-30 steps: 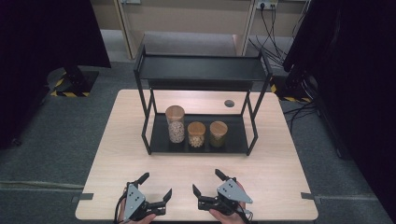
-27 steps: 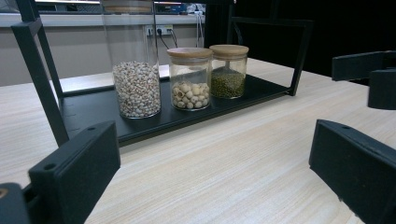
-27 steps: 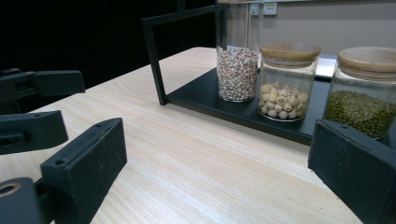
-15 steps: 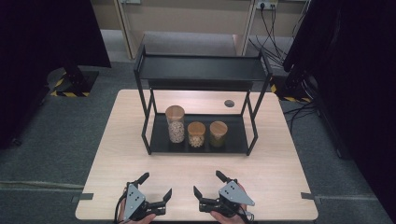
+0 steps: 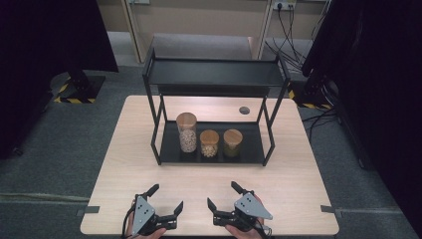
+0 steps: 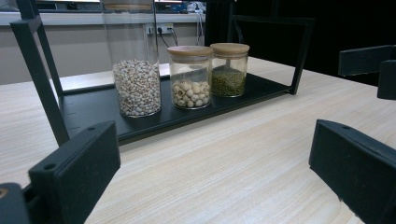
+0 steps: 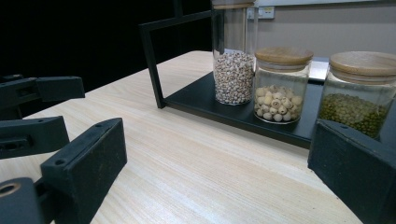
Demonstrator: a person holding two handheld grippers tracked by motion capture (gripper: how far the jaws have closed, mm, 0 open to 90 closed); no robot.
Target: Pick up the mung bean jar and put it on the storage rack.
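Lab or recording room, not a home. Bare pale wood table (image 5: 149, 164) on grey carpet floor (image 5: 64, 149), black curtains (image 5: 45, 45) on both sides, stand base with yellow-black hazard tape (image 5: 79, 92), loose cables (image 5: 288, 35) running to a wall socket (image 5: 279, 6) at the back.
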